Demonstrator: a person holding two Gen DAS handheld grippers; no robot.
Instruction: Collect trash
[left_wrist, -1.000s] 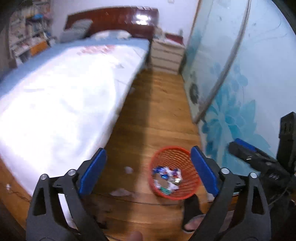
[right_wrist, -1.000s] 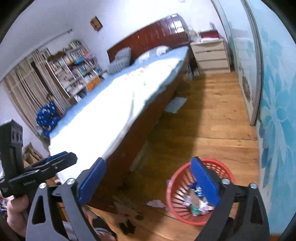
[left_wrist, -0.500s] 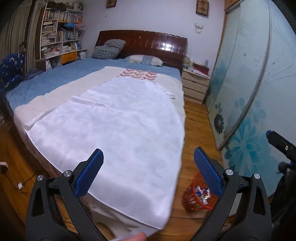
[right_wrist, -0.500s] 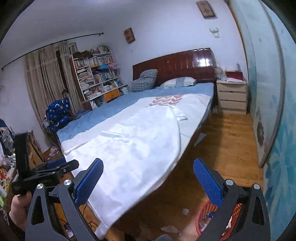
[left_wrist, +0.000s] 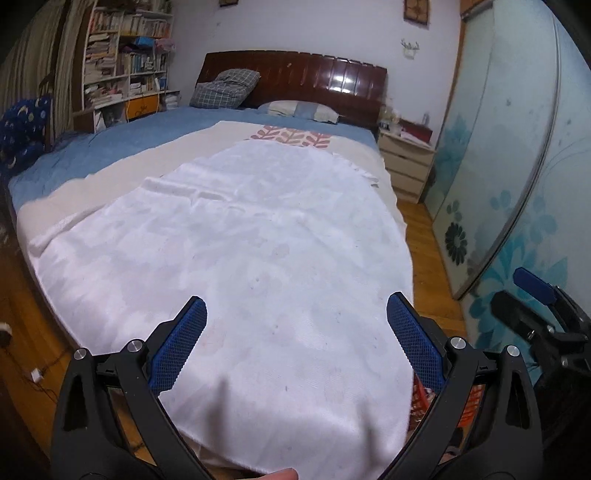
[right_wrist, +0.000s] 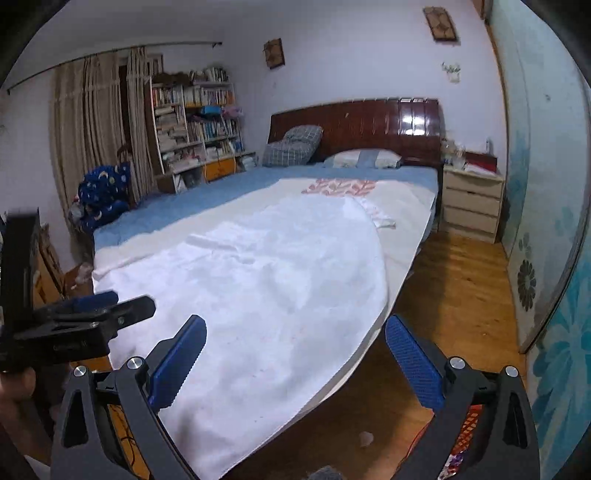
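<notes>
White sheet (left_wrist: 236, 258) on bed (right_wrist: 258, 184) (paper scrap (right_wrist: 366, 438) on floor (right_wrist: 450, 295))

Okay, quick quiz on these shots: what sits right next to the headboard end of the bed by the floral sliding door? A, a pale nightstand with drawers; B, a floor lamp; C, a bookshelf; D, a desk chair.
A: a pale nightstand with stacked drawers stands between the bed and the floral sliding door; the bookshelf is on the bed's far side.
</notes>
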